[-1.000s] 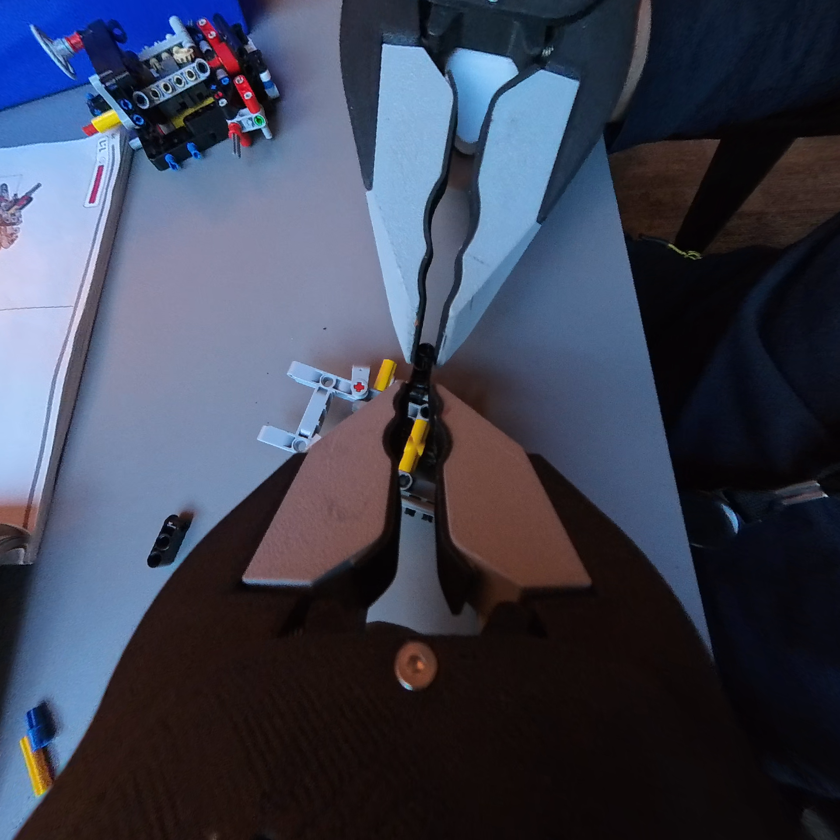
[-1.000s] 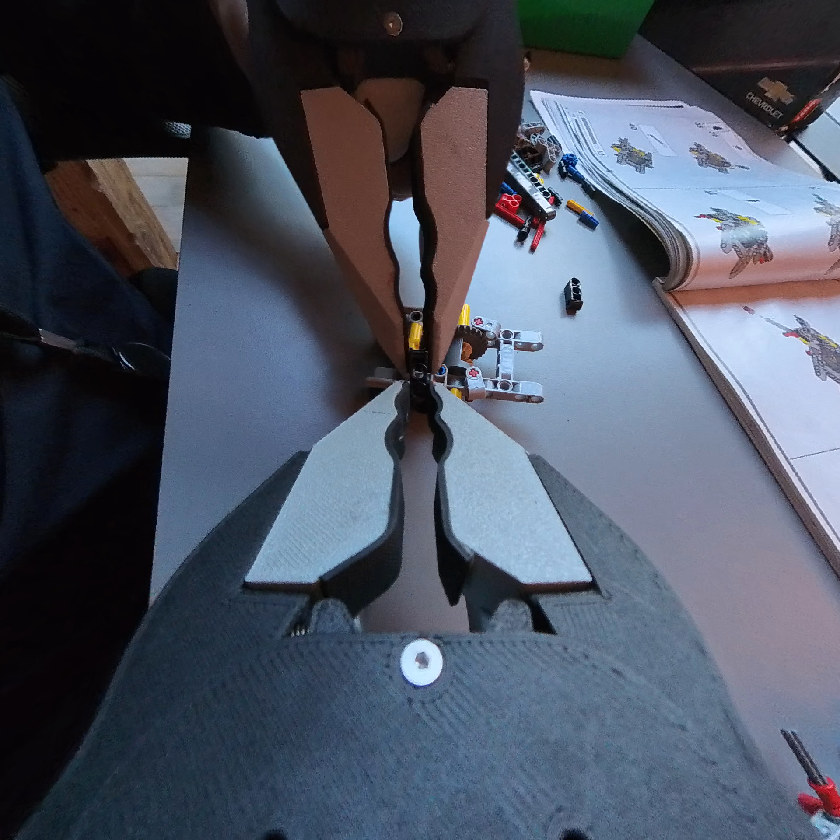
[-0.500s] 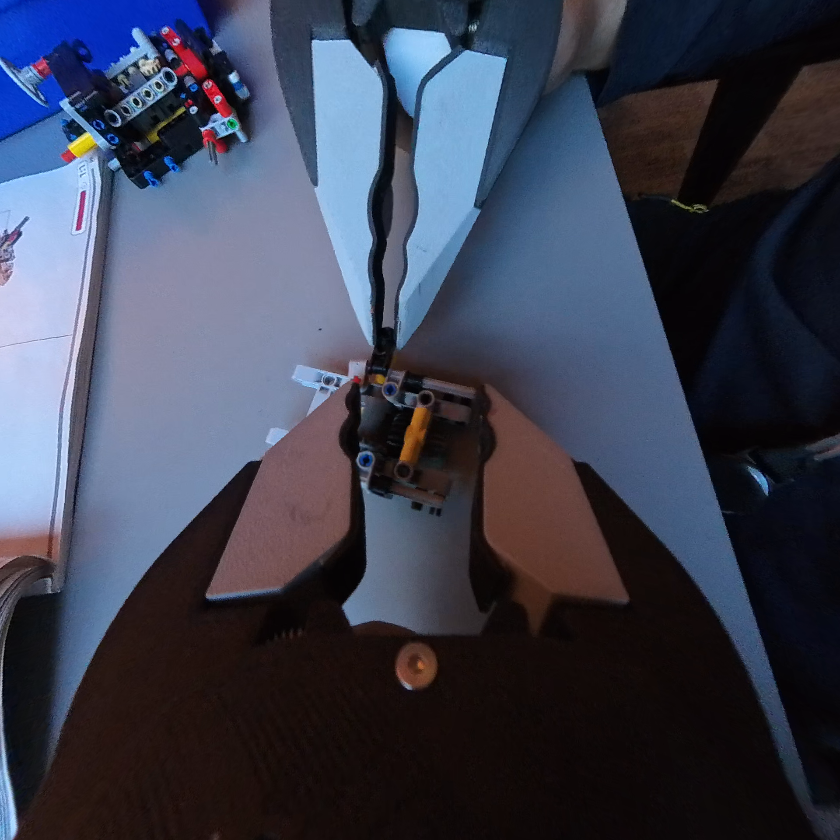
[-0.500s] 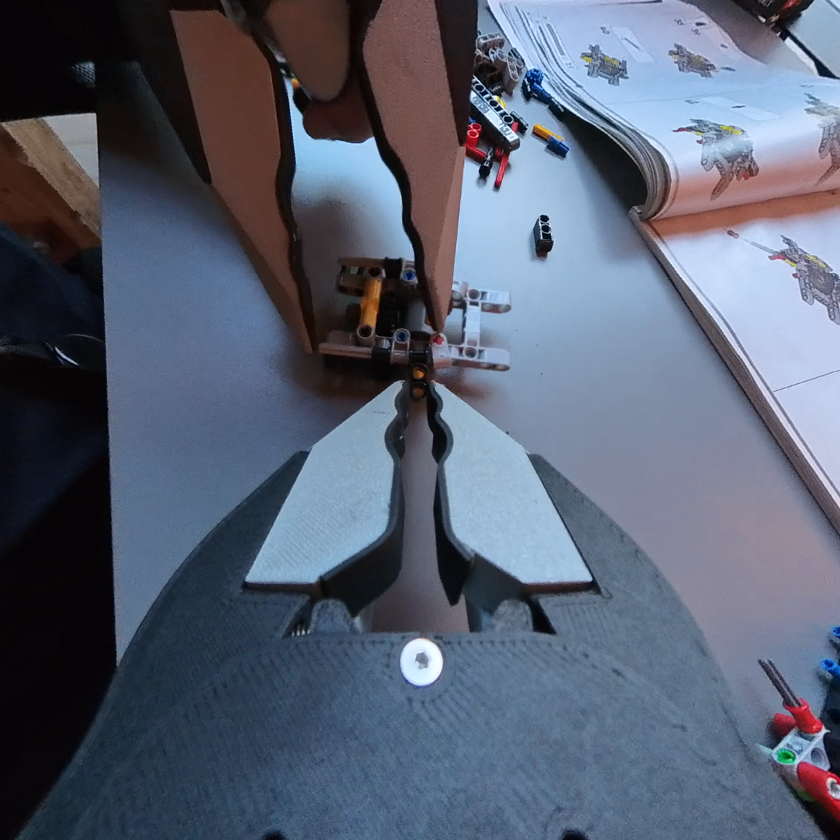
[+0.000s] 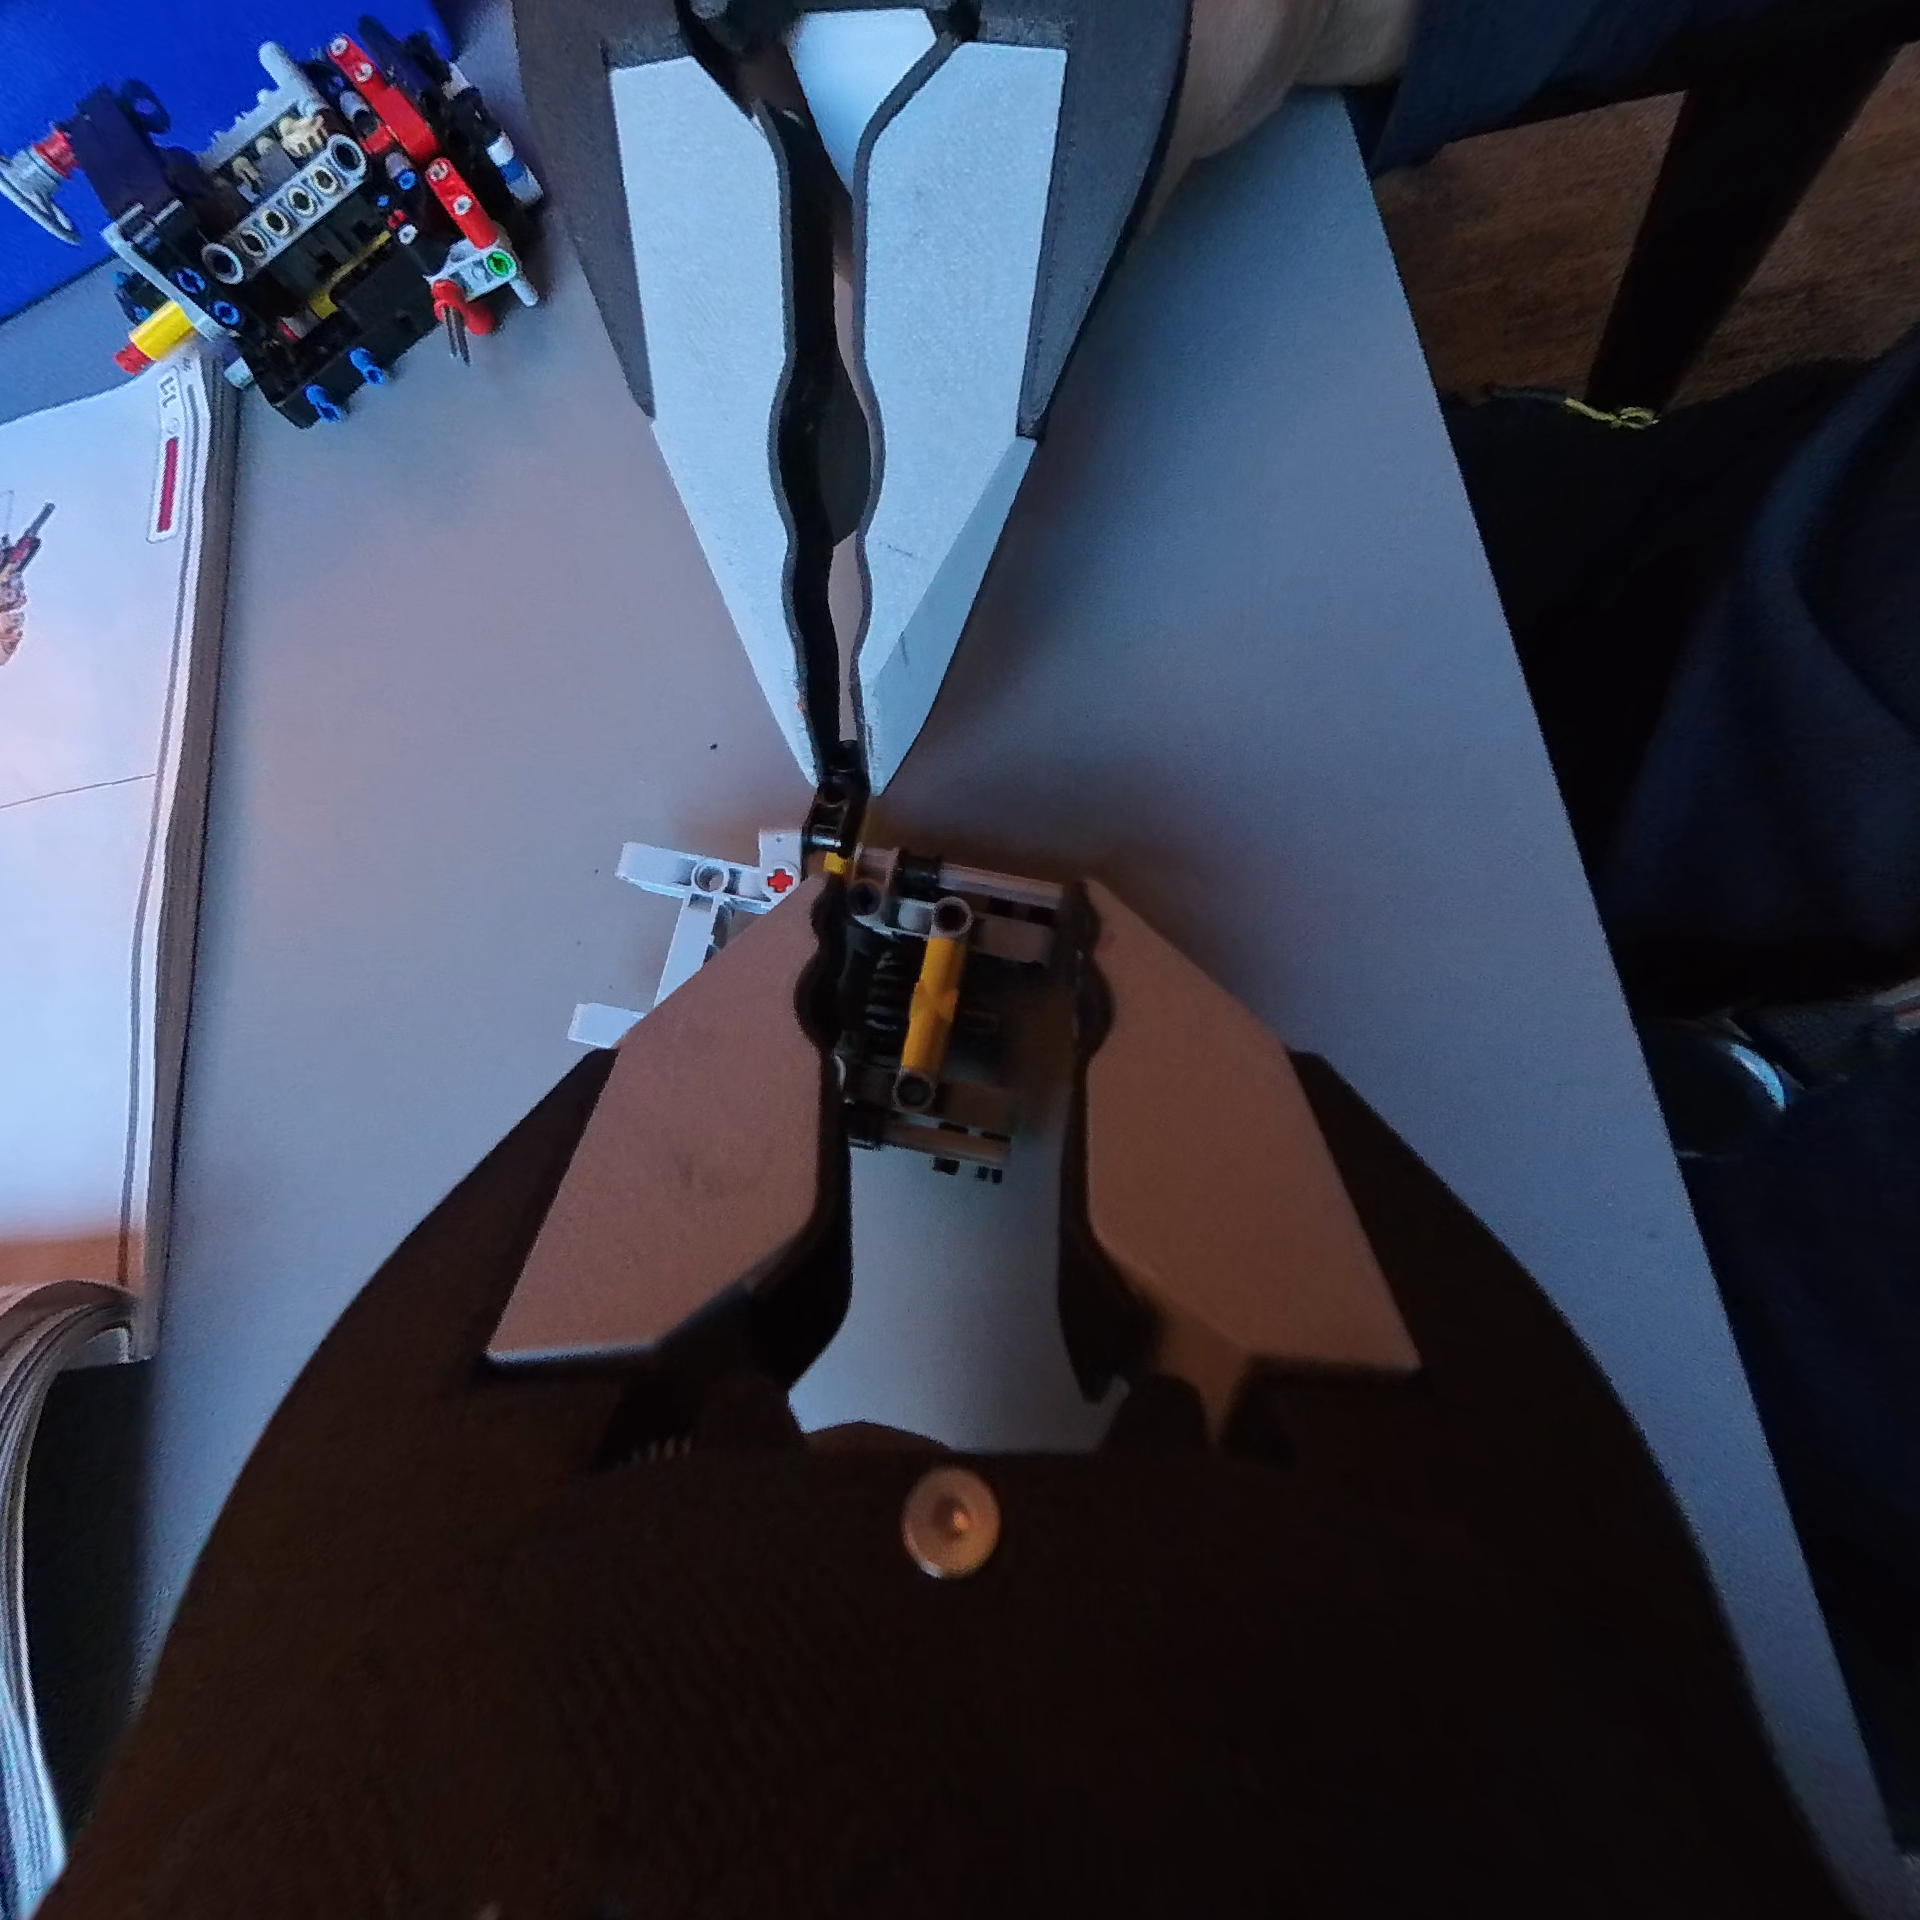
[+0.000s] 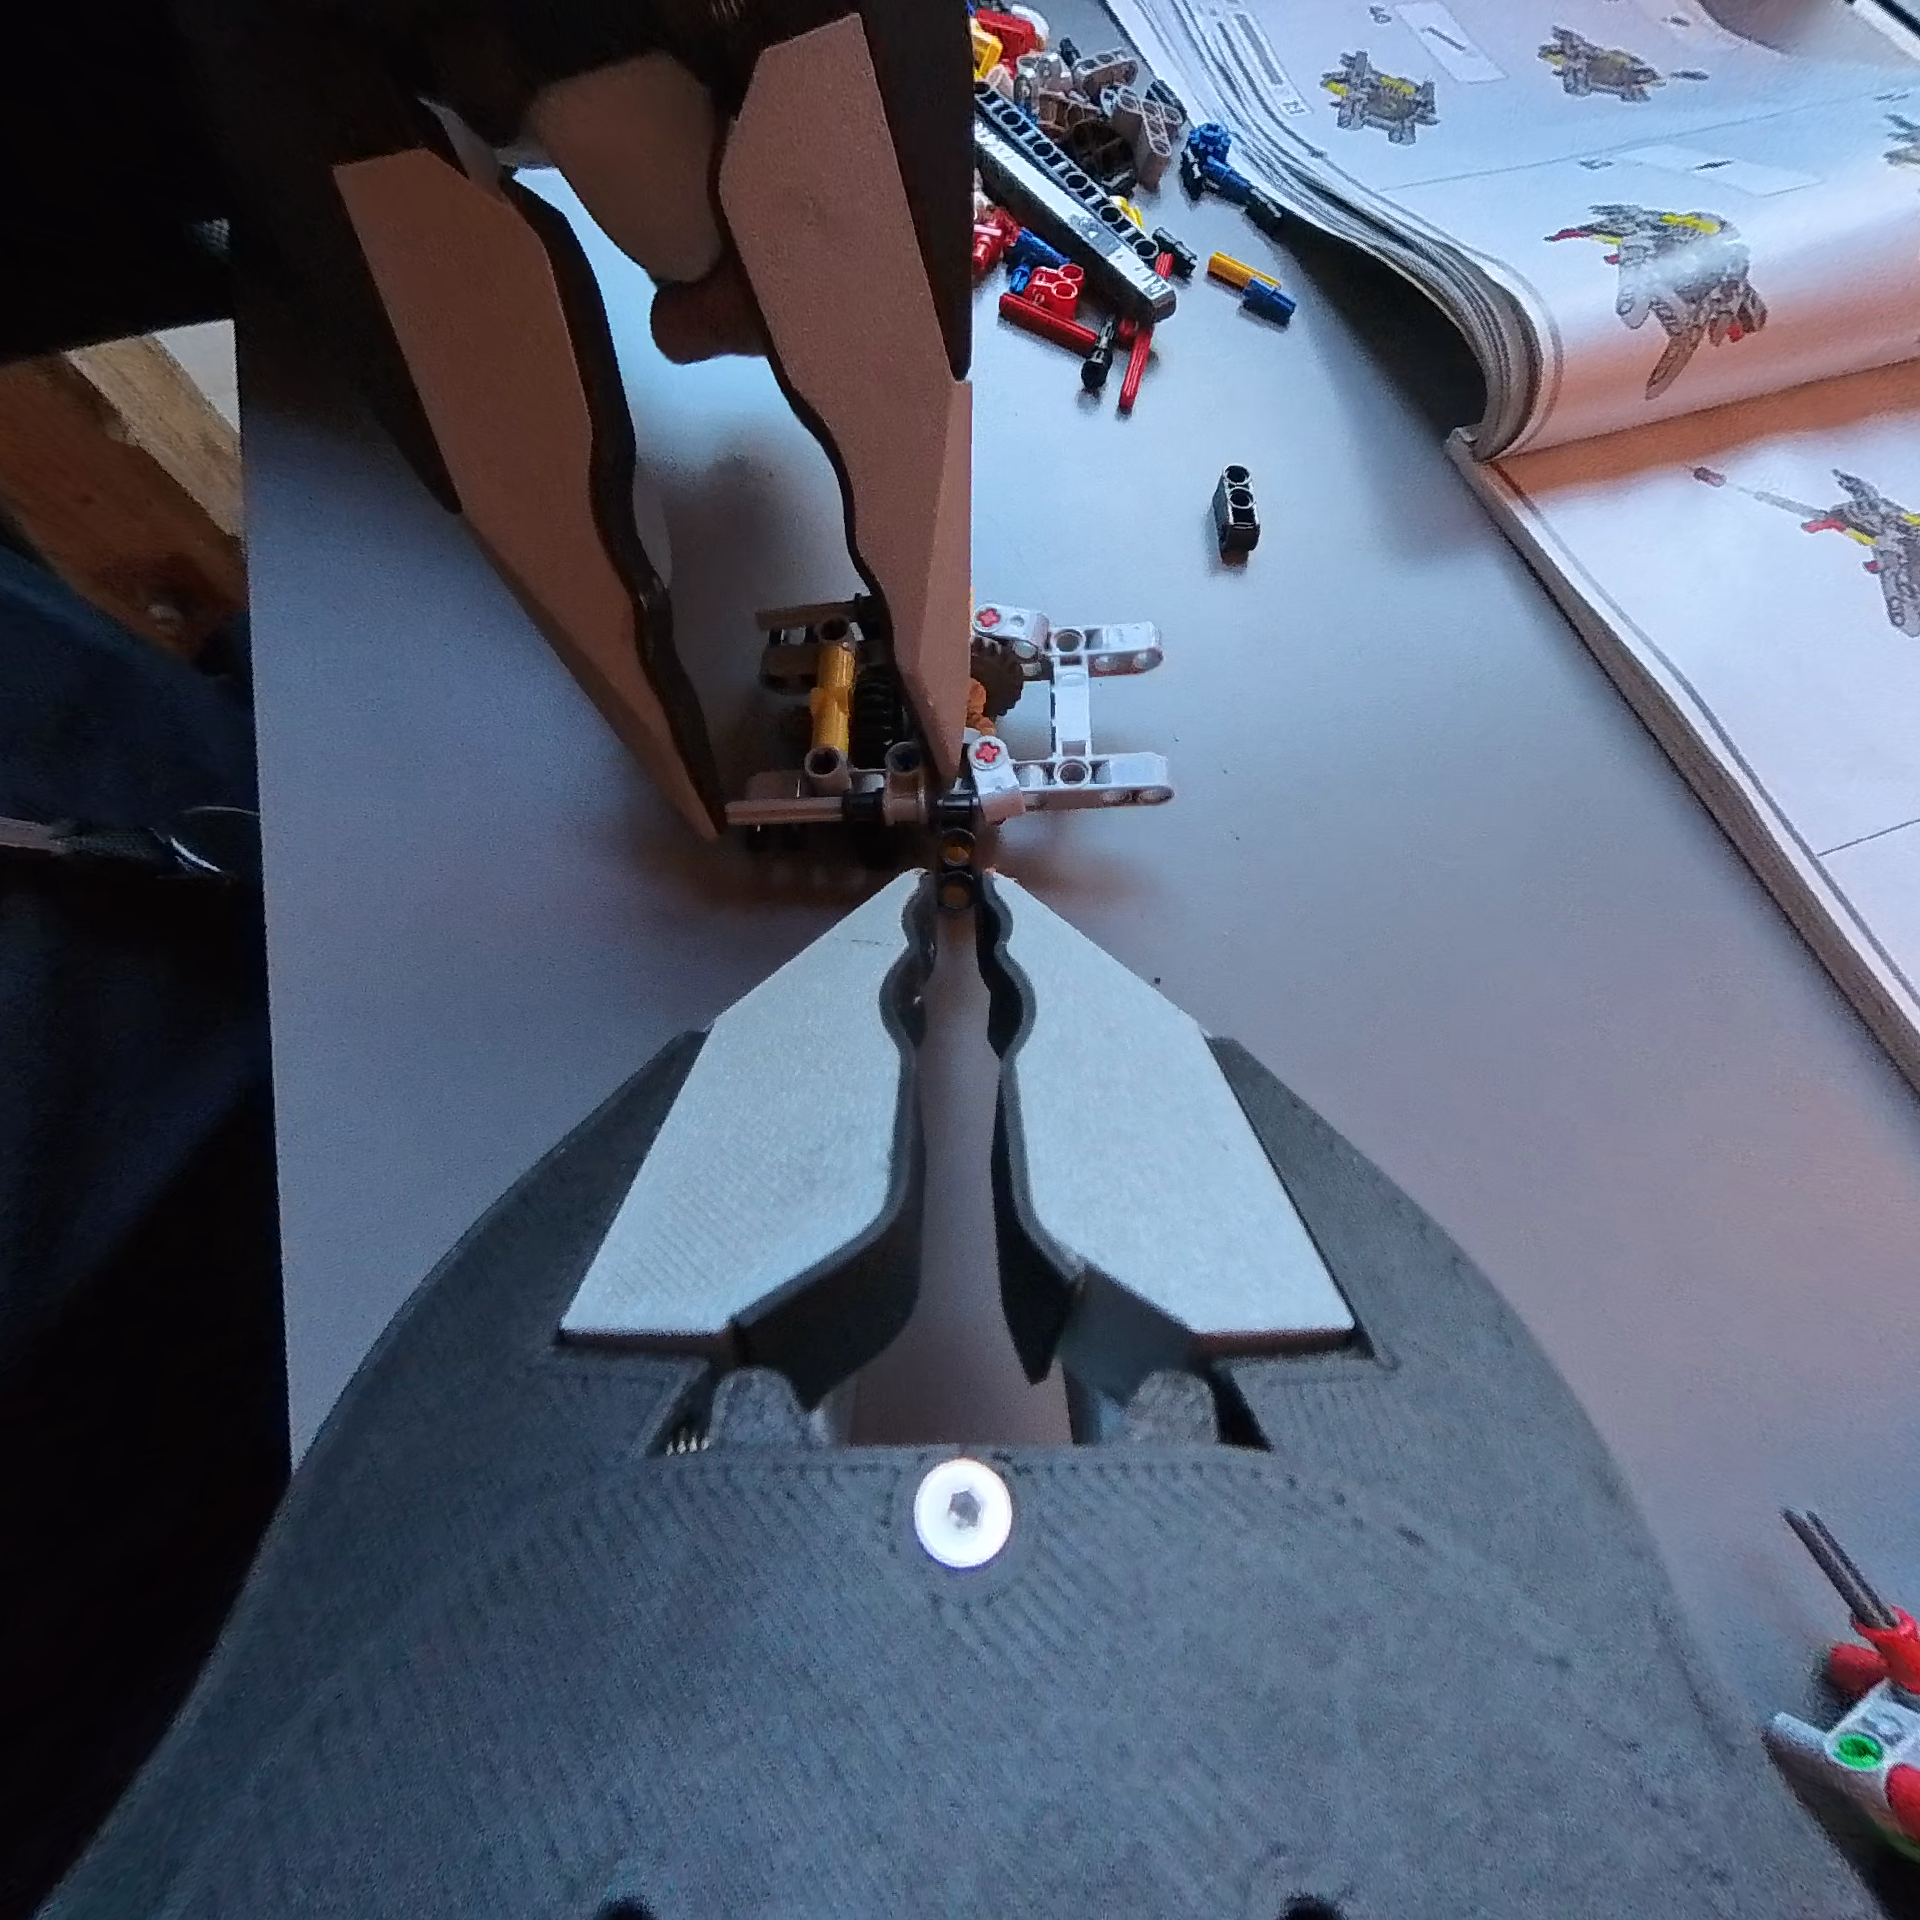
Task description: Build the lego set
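A small assembly (image 5: pixel 935 997) of grey beams with a yellow axle piece and a black gear lies on the grey table (image 5: pixel 1195 644). A white frame (image 5: pixel 707 894) sticks out of its left side. My left gripper (image 5: pixel 951 904) has brown fingers that straddle the assembly, with a pad against each side of it. The right wrist view shows the same assembly (image 6: pixel 831 727) between the brown fingers (image 6: pixel 582 499). My right gripper (image 6: pixel 956 894) has grey fingers shut on a small black beam (image 6: pixel 956 862). The beam's far end meets the assembly's front axle. The left wrist view shows that black beam (image 5: pixel 836 805) too.
A black, red and grey built model (image 5: pixel 312 239) stands at the far left. An open instruction booklet (image 6: pixel 1662 312) lies on the right, with a pile of loose pieces (image 6: pixel 1081 208) and a lone black piece (image 6: pixel 1236 509) near it. The table edge and a person's dark clothing (image 5: pixel 1714 831) are close by. The grippers are tip to tip, or close to it. About 11 cm separates my left fingertips from the lone black piece (image 6: pixel 1236 509).
My left gripper let go of its narrow hold, opened wide around the assembly and has closed in on its sides. My right gripper kept the black beam throughout.
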A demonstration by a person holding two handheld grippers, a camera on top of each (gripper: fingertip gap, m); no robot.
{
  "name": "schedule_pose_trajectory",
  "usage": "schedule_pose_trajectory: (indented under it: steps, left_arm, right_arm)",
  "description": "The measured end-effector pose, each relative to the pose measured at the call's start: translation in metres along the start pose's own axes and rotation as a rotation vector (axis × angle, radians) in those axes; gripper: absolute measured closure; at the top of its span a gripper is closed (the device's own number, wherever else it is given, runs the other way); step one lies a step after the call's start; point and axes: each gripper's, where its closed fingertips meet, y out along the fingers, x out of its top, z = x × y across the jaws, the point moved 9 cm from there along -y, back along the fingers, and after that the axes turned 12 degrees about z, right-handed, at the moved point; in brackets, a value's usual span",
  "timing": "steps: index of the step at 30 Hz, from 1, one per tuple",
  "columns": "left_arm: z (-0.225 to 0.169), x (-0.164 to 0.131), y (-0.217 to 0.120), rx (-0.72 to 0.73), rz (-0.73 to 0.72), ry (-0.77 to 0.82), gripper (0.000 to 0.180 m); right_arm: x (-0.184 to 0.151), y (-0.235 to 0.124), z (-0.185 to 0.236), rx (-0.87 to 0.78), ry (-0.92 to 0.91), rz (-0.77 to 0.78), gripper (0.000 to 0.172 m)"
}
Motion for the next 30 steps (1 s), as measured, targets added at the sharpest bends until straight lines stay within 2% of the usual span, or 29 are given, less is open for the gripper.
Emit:
schedule_pose_trajectory:
  steps: [7,17,30]
  left_arm:
    - [0.001,-0.002,0.000,-0.018,-0.016,-0.025,0.141]
    - [0.002,-0.004,0.000,-0.037,-0.037,-0.049,0.138]
    - [0.002,-0.004,-0.001,-0.017,-0.030,-0.052,0.136]
  right_arm:
    - [0.000,0.000,-0.005,0.079,0.058,-0.005,0.167]
    - [-0.003,-0.010,-0.019,0.264,0.214,-0.118,0.167]
    - [-0.005,-0.012,-0.024,0.340,0.300,-0.160,0.167]
